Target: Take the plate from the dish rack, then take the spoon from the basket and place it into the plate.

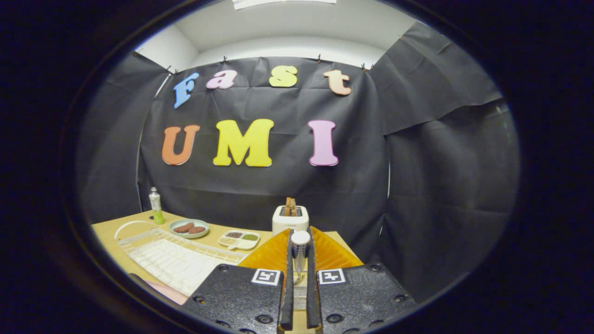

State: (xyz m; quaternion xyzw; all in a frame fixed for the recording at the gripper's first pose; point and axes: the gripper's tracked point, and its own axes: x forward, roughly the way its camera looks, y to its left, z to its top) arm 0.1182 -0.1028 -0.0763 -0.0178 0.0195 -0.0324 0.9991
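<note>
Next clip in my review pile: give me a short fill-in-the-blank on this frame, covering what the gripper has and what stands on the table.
1. The gripper holds a ____ upright between its fingers.
2. Slices of bread stick up from the white ____ beyond the fingers.
3. The round plate near the green bottle carries two brown ____.
4. The white dish rack lies on the ____ table.

Missing words: spoon; toaster; patties; wooden

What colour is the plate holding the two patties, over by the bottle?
Pale green plate, best seen in the gripper view, beyond the white rack.
</note>
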